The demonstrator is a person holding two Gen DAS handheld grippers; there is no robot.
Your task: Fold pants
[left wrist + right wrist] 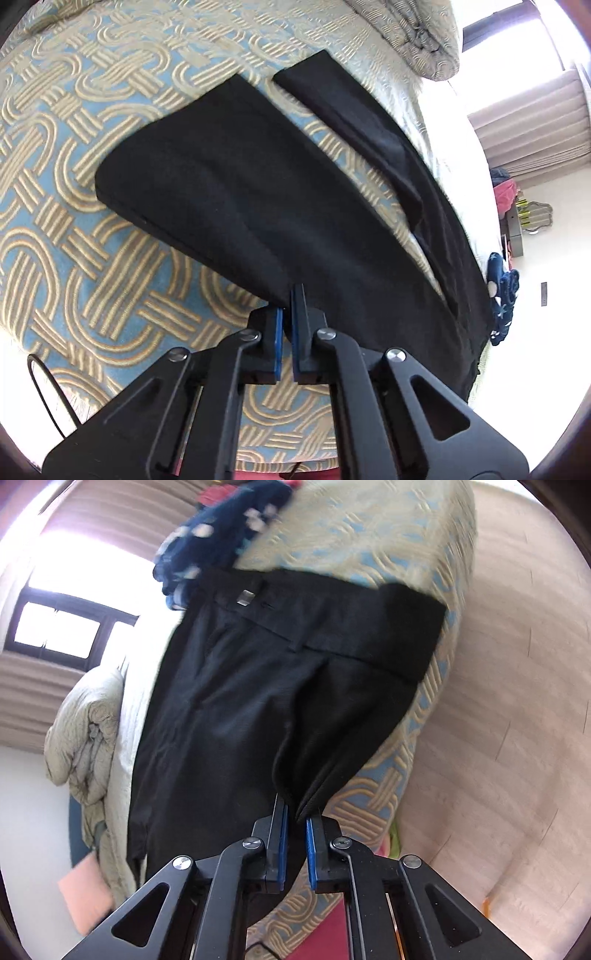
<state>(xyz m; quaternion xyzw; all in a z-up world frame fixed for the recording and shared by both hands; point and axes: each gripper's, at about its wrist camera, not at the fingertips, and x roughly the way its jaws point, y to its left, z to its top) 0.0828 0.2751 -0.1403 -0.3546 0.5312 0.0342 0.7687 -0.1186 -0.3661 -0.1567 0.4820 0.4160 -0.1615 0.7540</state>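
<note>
Black pants [236, 192] lie on a bed with a blue and tan patterned cover [74, 147]. In the left wrist view one leg is doubled over into a wide flap, and the other leg [369, 122] runs toward the far edge. My left gripper [287, 314] is shut on the near edge of the black cloth, its blue pads pinching it. In the right wrist view the waistband with a metal clasp [245, 597] lies at the top. My right gripper [295, 812] is shut on a folded corner of the pants [258, 701] near the waist.
A bunched pale quilt [406, 33] lies at the head of the bed. A dark blue patterned garment [207, 535] sits beyond the waistband. A pale wooden floor [498, 701] runs beside the bed. A window [55, 627] and curtains stand behind.
</note>
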